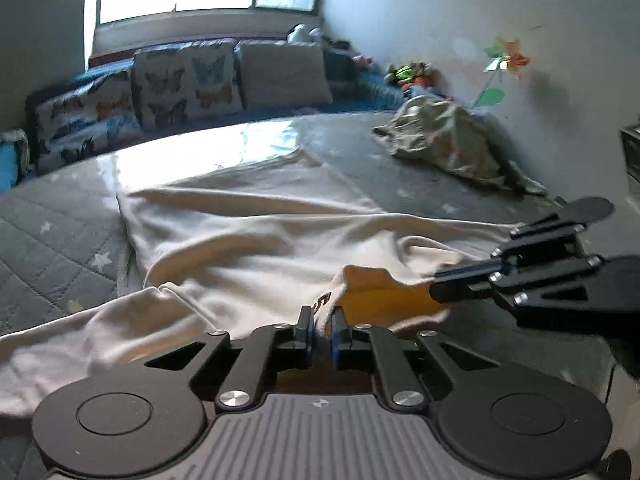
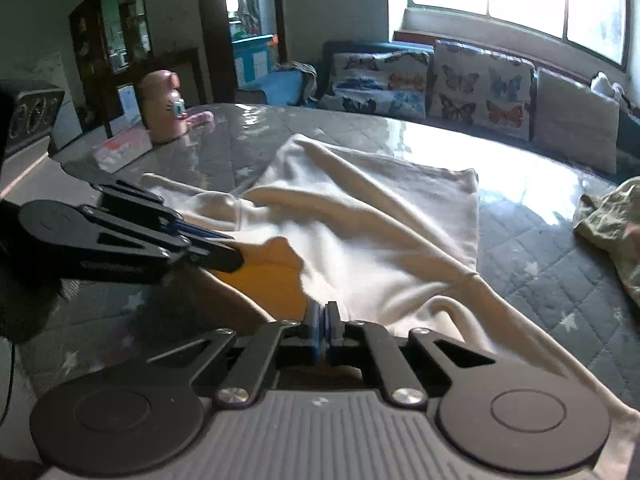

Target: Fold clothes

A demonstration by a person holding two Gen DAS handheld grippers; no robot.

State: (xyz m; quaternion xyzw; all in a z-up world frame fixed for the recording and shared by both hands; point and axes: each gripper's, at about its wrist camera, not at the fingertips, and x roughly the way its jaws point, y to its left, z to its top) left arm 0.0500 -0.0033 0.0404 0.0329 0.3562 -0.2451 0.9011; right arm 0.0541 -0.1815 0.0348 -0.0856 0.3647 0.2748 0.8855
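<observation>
A cream garment (image 1: pixel 260 232) with a yellow-orange inner patch (image 1: pixel 384 300) lies spread and rumpled on the grey star-quilted bed (image 1: pixel 60 256). My left gripper (image 1: pixel 322 316) is shut on a raised fold of its near edge, beside the yellow patch. To the right, the right gripper (image 1: pixel 436 288) pinches the same edge. In the right wrist view, the right gripper (image 2: pixel 323 312) is shut on the cloth's near edge (image 2: pixel 360 248). The left gripper (image 2: pixel 236 258) grips the yellow patch (image 2: pixel 268 276) just left of it.
A crumpled olive garment (image 1: pixel 440 140) lies at the bed's far right, next to the wall. Butterfly cushions (image 1: pixel 184 80) line the far side under the window. A pink bottle (image 2: pixel 162 108) and a flat box (image 2: pixel 124 152) stand at the bed's left edge.
</observation>
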